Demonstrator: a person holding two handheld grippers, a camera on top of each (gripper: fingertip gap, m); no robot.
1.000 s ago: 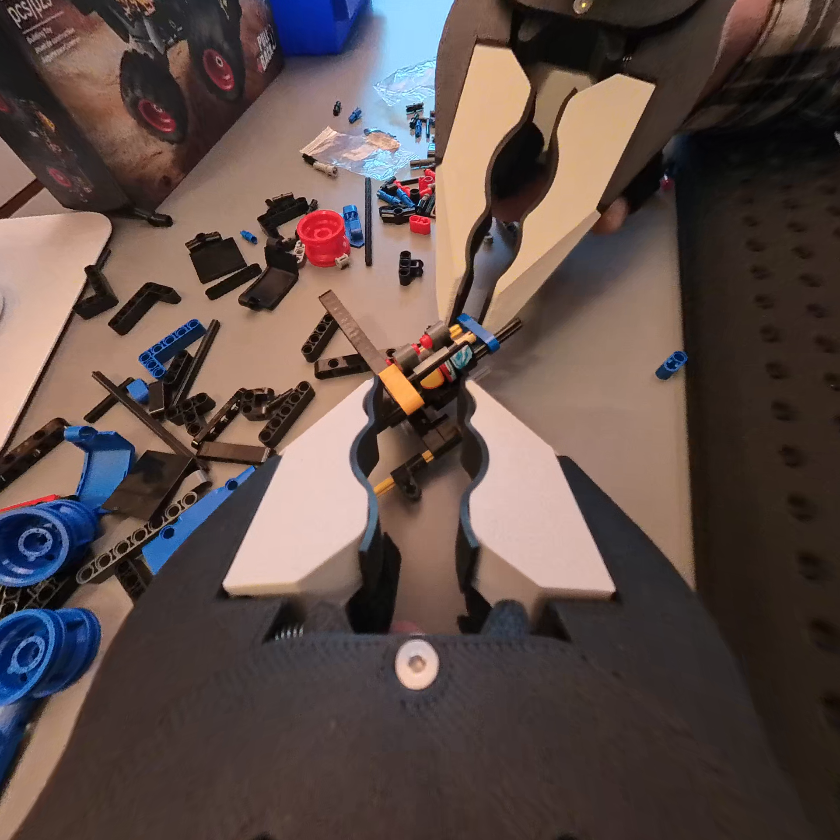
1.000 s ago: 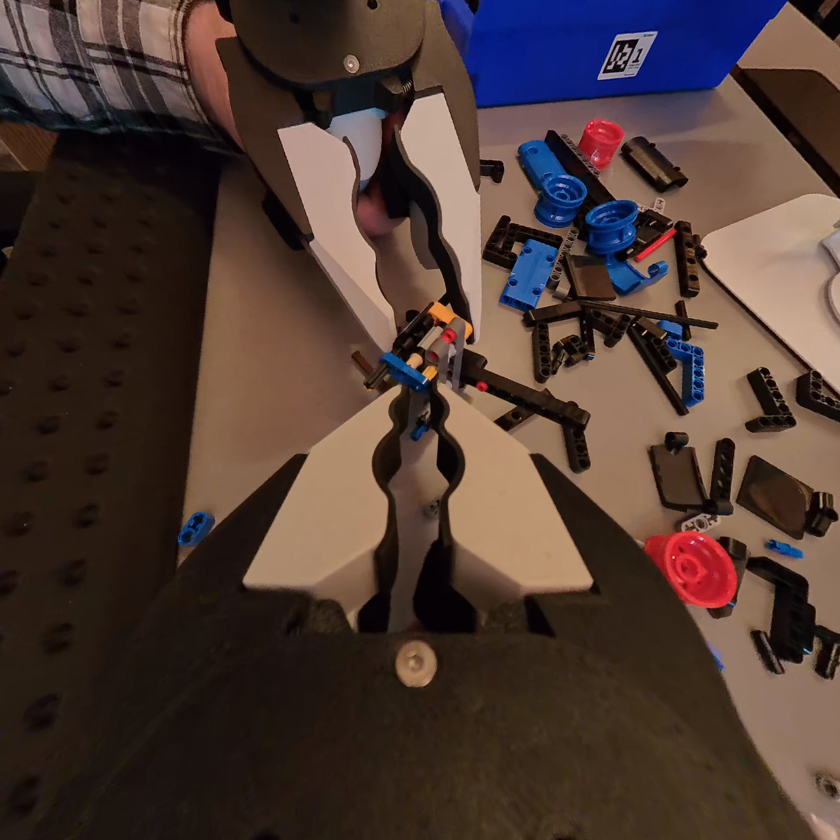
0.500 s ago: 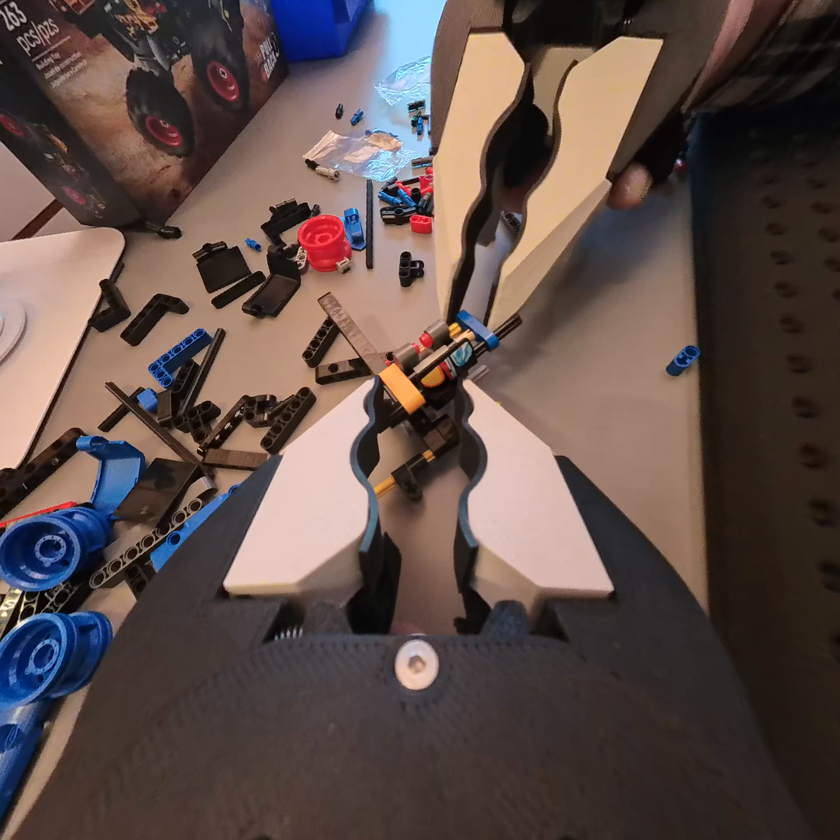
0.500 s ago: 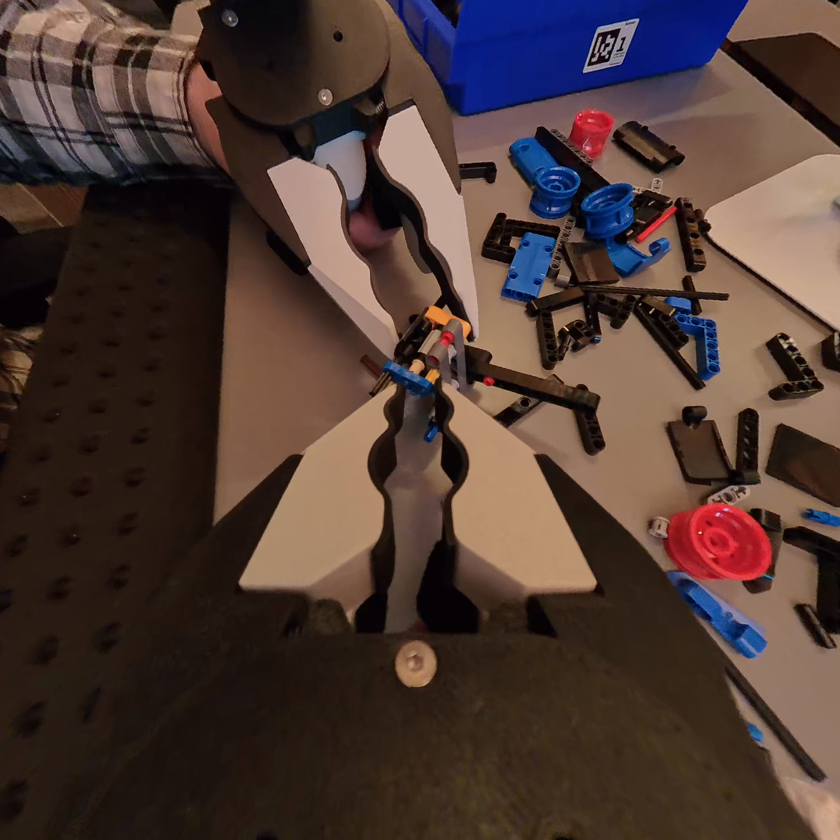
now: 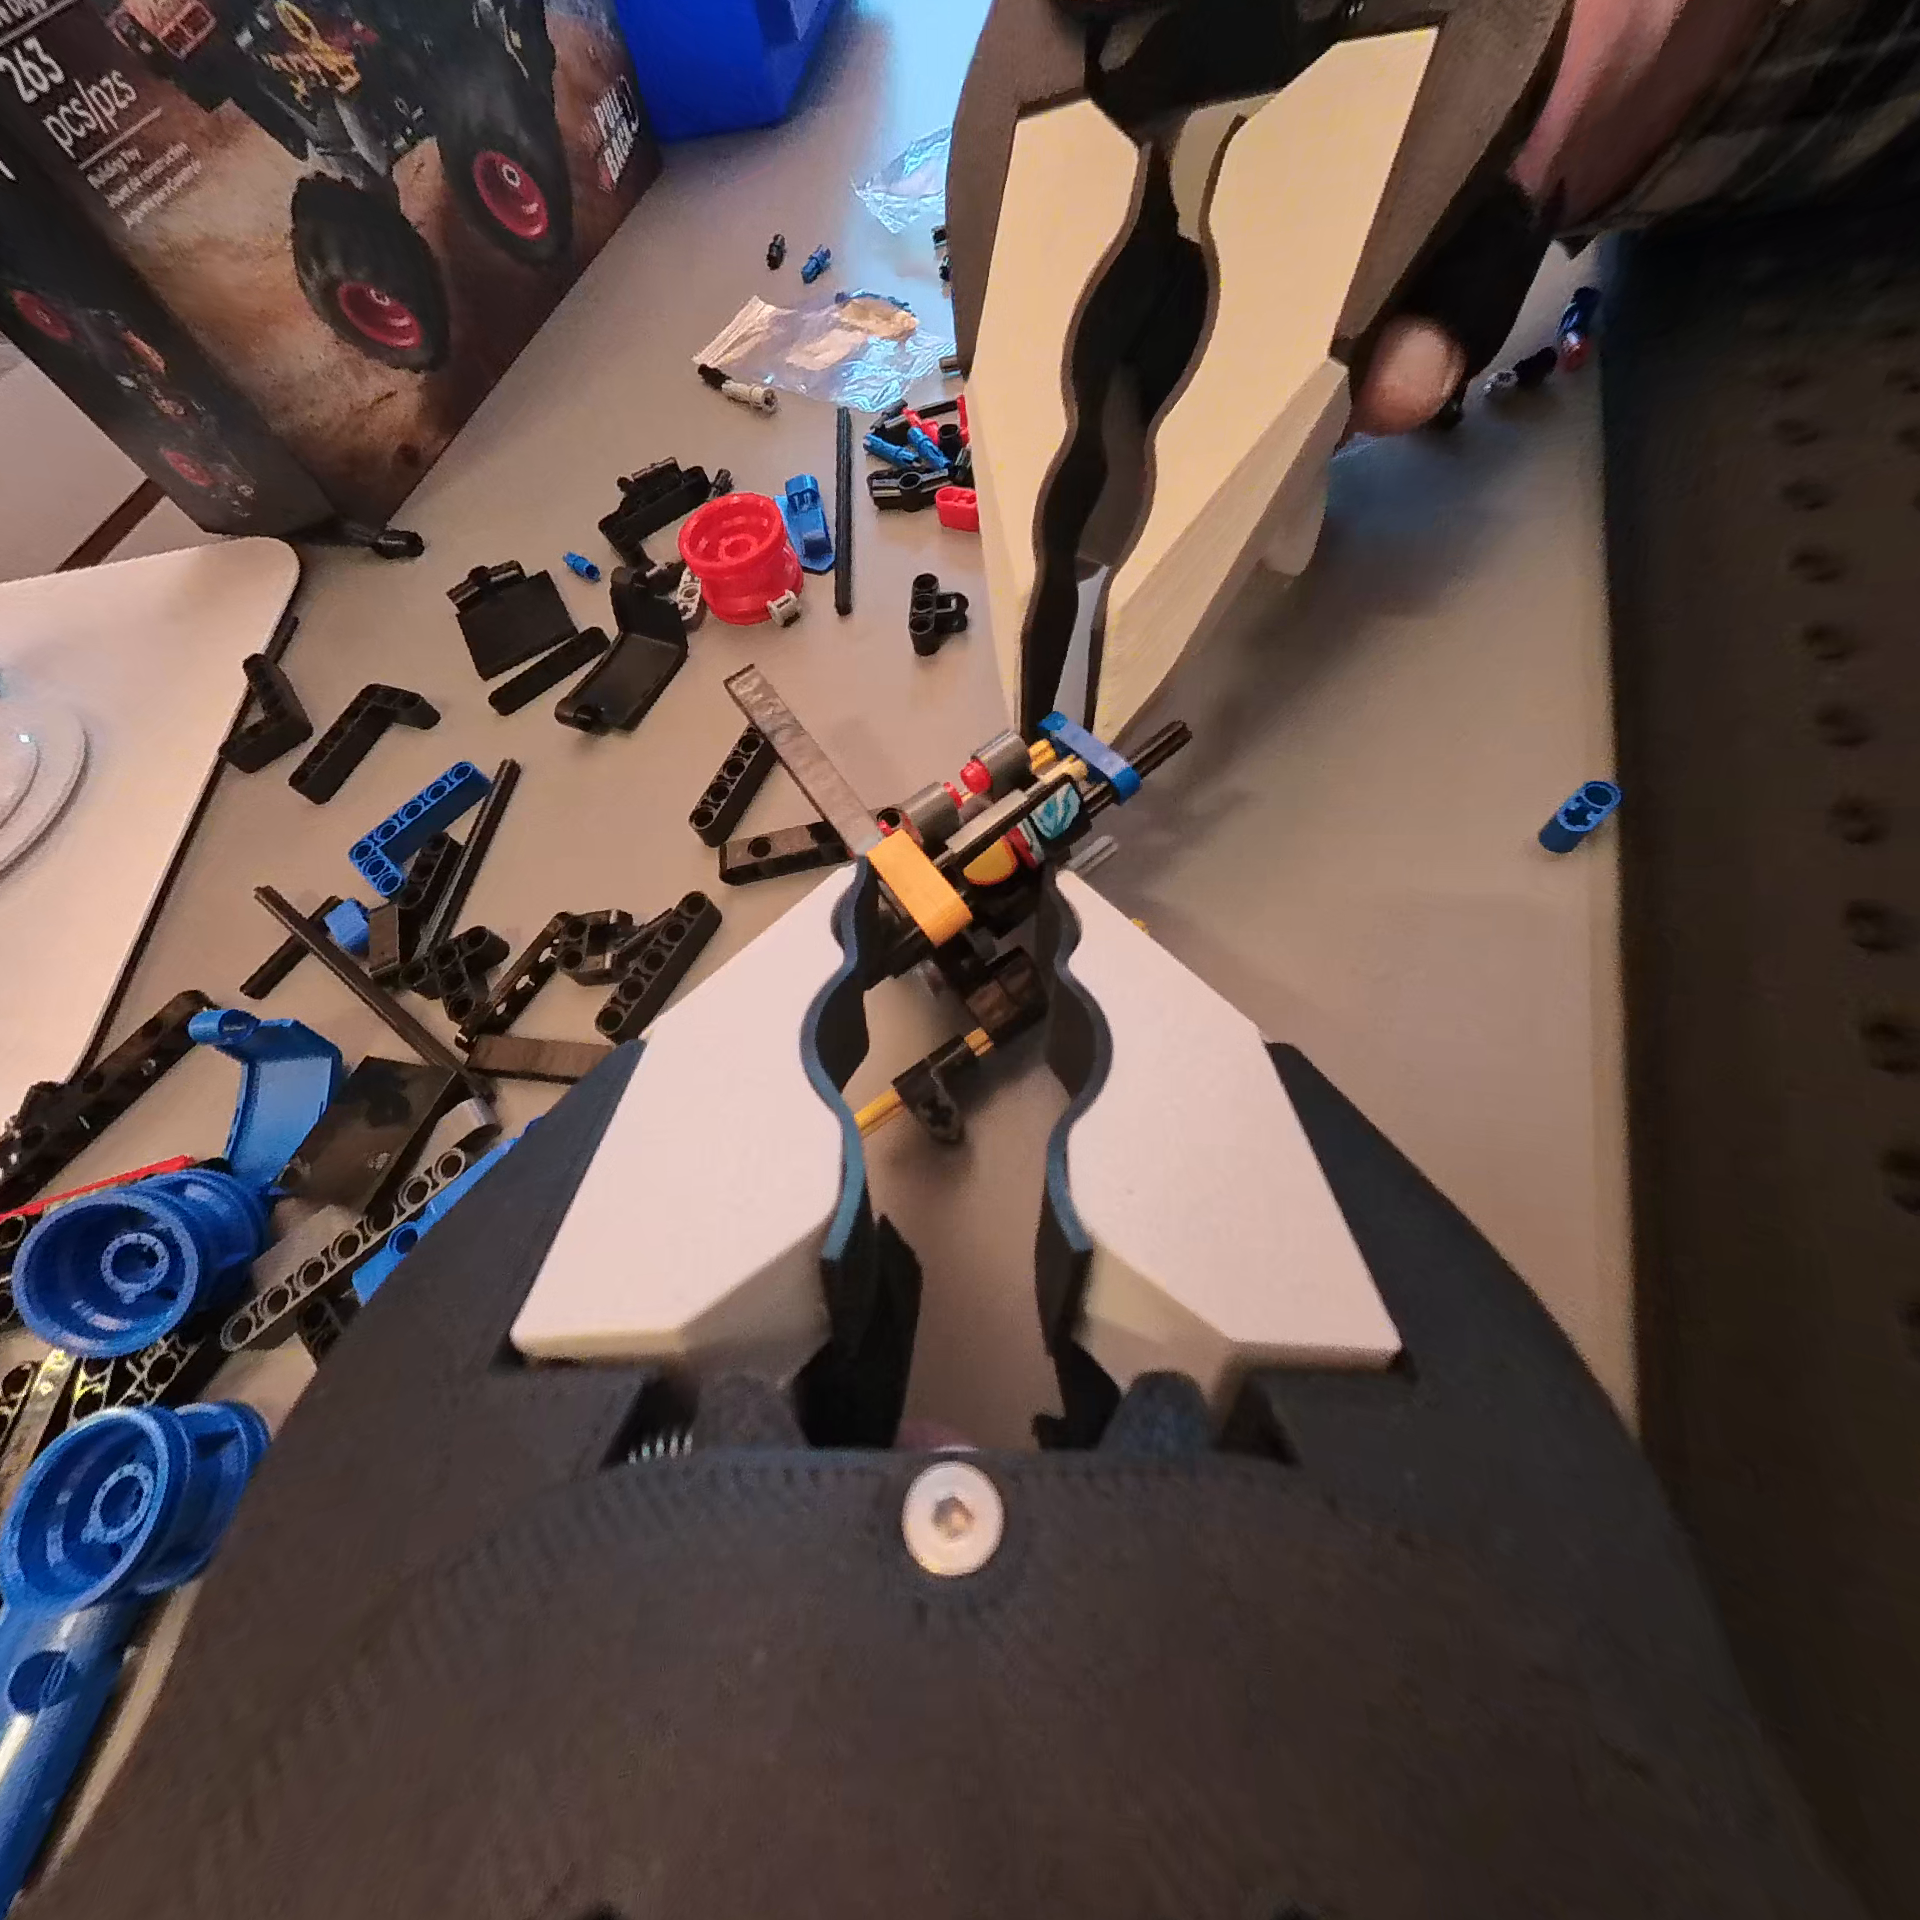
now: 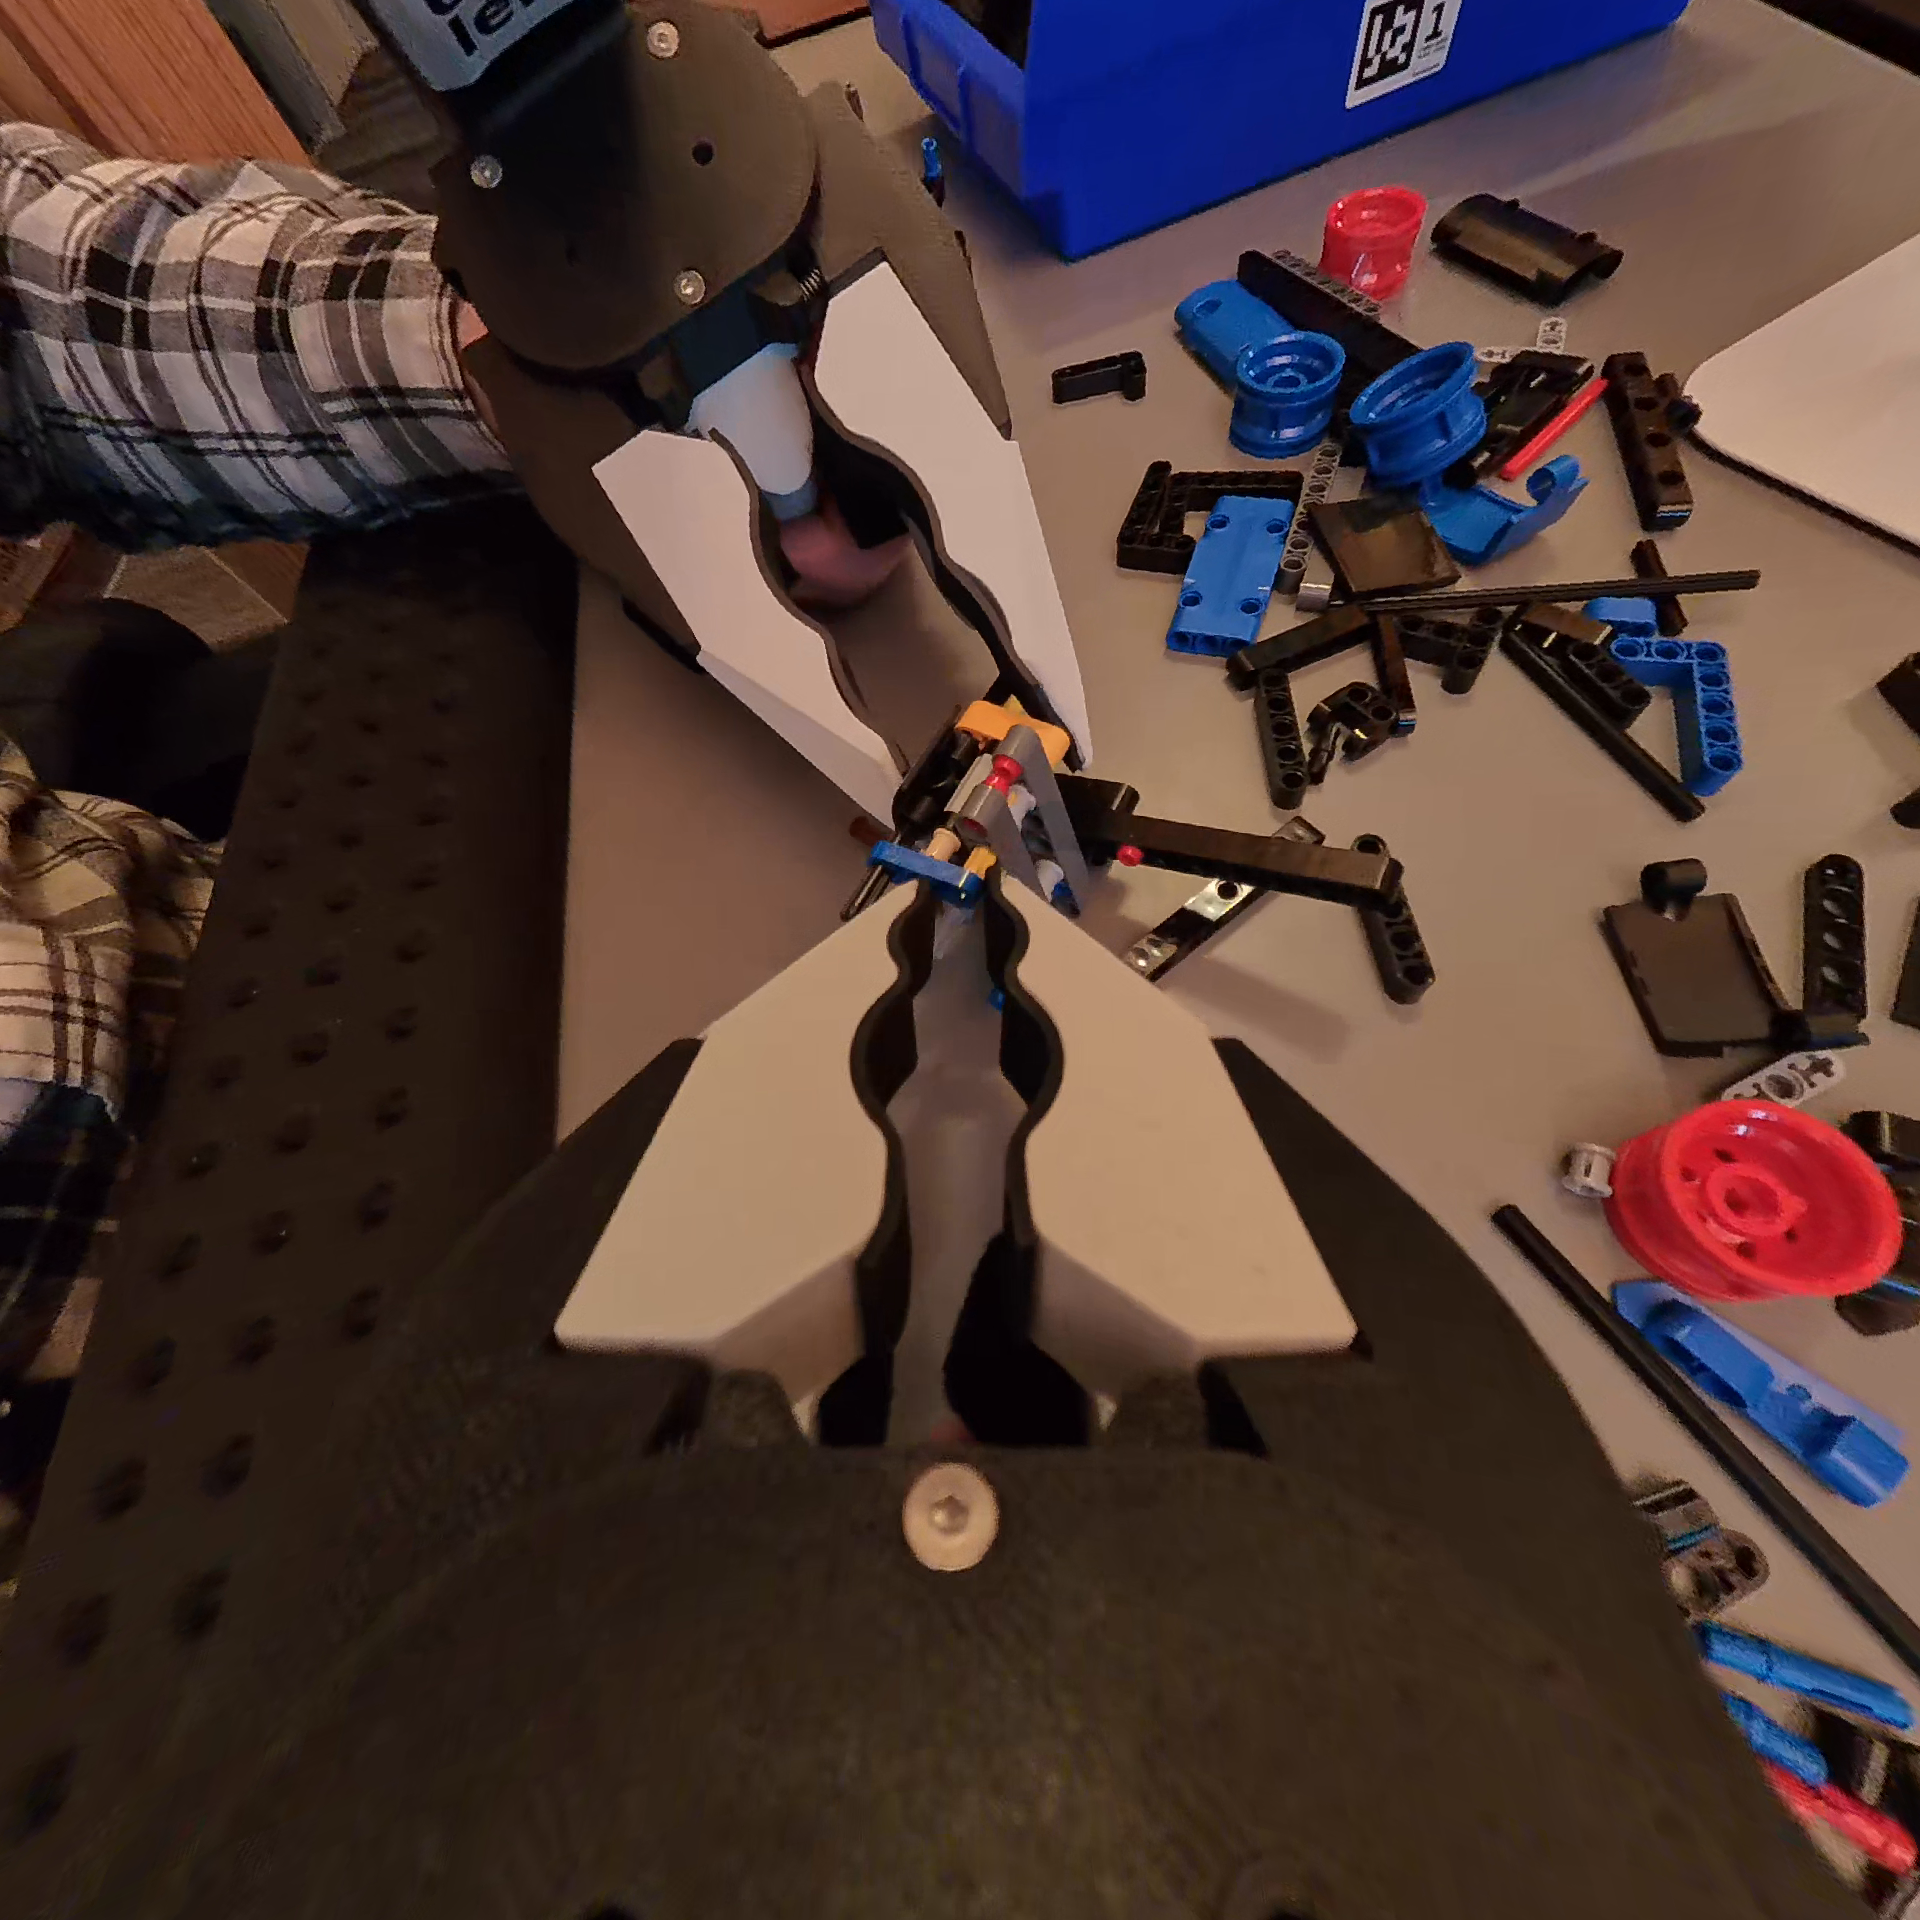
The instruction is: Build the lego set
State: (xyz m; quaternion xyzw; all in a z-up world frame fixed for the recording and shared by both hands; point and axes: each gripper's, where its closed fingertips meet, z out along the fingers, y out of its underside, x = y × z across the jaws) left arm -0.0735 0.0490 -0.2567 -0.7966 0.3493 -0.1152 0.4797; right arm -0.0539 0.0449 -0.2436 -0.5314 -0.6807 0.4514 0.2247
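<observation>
A small lego assembly [image 5: 997,831] of black, grey, orange, blue and red parts is held just above the grey table [image 5: 1351,935]. My left gripper [image 5: 956,883] is shut on its black and orange end. My right gripper [image 5: 1070,717] comes in from the far side and is shut on the end with the blue piece. In the right wrist view the right gripper [image 6: 951,899] pinches the blue piece of the assembly [image 6: 997,800], and the left gripper [image 6: 987,748] holds the far end. A black beam sticks out of the assembly to the side.
Loose black and blue beams [image 5: 540,956] are scattered on the table, with a red hub [image 5: 740,556], blue hubs [image 5: 114,1262], the set's box [image 5: 312,208], a blue bin [image 6: 1195,104] and a white board [image 5: 104,727]. A dark perforated mat [image 5: 1766,935] borders the table. A blue connector [image 5: 1579,816] lies alone. Left and right tips are no more than a few centimetres apart.
Both grippers stay shut on the assembly, which has hardly moved. The right gripper has swung its body back and tilted more steeply, so more of the table shows in its view.
</observation>
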